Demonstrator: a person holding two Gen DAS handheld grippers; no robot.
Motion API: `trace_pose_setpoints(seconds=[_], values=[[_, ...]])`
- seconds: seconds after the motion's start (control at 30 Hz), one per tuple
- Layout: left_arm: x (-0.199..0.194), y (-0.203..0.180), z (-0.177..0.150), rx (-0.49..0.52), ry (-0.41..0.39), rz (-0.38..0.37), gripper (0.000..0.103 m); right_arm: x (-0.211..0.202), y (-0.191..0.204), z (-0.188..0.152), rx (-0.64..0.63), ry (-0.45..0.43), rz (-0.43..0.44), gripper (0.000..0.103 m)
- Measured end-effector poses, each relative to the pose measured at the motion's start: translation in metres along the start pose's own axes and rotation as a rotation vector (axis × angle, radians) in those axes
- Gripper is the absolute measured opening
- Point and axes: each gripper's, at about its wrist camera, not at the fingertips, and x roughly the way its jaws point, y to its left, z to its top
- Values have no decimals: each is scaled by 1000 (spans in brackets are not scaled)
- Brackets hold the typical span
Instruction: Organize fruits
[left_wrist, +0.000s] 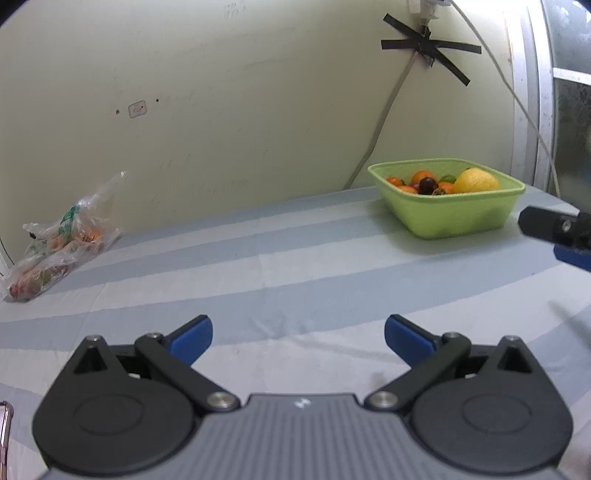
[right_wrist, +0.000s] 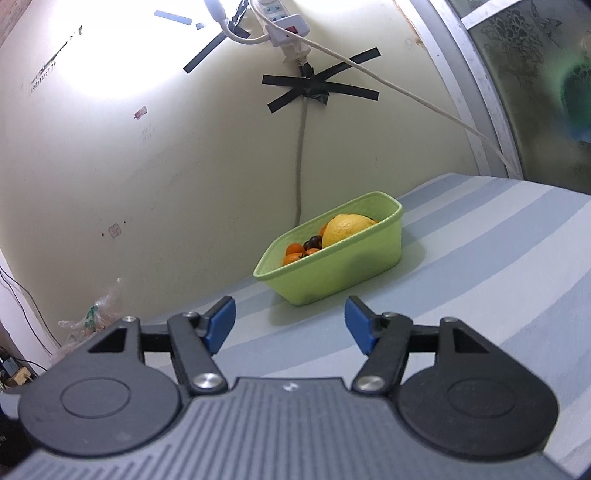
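A light green tub (left_wrist: 458, 218) stands at the back right of the striped table, against the wall. It holds a big yellow citrus fruit (left_wrist: 476, 181), small orange fruits (left_wrist: 423, 176) and a dark plum-like fruit (left_wrist: 428, 183). My left gripper (left_wrist: 298, 338) hovers open over bare cloth, well short of the tub, with nothing between its blue pads. In the right wrist view the tub (right_wrist: 332, 273) lies just beyond my right gripper (right_wrist: 290, 325), which is open and empty. The yellow fruit (right_wrist: 345, 229) fills the tub's right half. A tip of the right gripper (left_wrist: 554, 227) shows at the left view's right edge.
A crumpled clear plastic bag (left_wrist: 59, 236) with orange and red fruit inside lies at the back left by the wall; it shows again low left (right_wrist: 92, 321). A cable (right_wrist: 301, 162) taped to the wall drops behind the tub. A window frame (right_wrist: 491, 110) bounds the right side.
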Motion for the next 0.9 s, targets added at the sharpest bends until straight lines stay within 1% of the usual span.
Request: trace_pose_setpoints(seconds=[0.03, 0.17, 0.27, 0.33, 0.37, 0.43, 0.53, 0.7, 0.9], values=[[1, 0, -2, 2, 1, 7, 103, 0, -1, 0, 6, 1, 0, 72], [3, -1, -7, 2, 1, 35, 103, 2, -2, -1, 9, 8, 5, 73], [3, 1, -10, -9, -12, 40, 103, 2, 1, -2, -11, 14, 8, 73], [4, 2, -10, -15, -4, 45, 103, 3, 3, -3, -27, 17, 10, 73], [4, 1, -10, -12, 1, 60, 103, 3, 4, -3, -33, 17, 10, 73], [4, 0, -11, -3, -6, 81, 103, 3, 5, -4, -42, 18, 11, 73], [2, 0, -11, -8, -24, 80, 103, 4, 5, -4, -45, 18, 11, 73], [9, 4, -10, -32, 28, 90, 103, 4, 4, -3, -37, 23, 14, 74], [13, 11, -11, -67, 56, 93, 103, 5, 4, -2, -32, 30, 19, 75]])
